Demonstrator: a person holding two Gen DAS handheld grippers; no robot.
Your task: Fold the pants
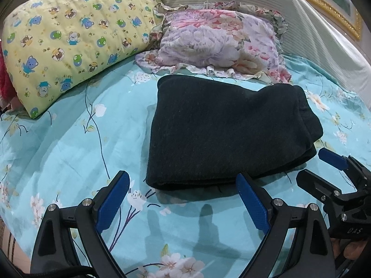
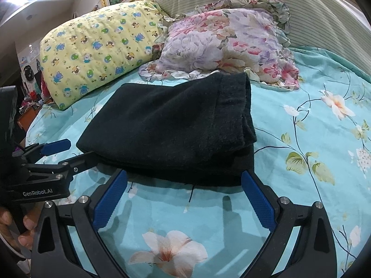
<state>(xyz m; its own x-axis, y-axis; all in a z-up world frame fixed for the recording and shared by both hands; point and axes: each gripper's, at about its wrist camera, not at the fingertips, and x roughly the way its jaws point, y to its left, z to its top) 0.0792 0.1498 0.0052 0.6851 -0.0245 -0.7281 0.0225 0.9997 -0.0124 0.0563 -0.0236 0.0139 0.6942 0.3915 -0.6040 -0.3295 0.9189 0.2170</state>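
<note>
The dark green-black pants [image 1: 222, 129] lie folded into a thick rectangle on the turquoise floral bedsheet [image 1: 69, 153]; they also show in the right wrist view [image 2: 171, 125], with stacked layers at their right end. My left gripper [image 1: 183, 180] is open and empty, just in front of the bundle's near edge. My right gripper [image 2: 184, 180] is open and empty, also at the near edge. Each gripper shows in the other's view: the right one at right [image 1: 324, 164], the left one at left [image 2: 69, 150].
A yellow bear-print pillow [image 1: 69, 37] lies at the back left. A floral ruffled pillow [image 1: 220, 41] lies just behind the pants. A striped pale headboard cushion [image 1: 289, 18] runs along the back right. The bed's left edge drops to a cluttered room [image 2: 25, 111].
</note>
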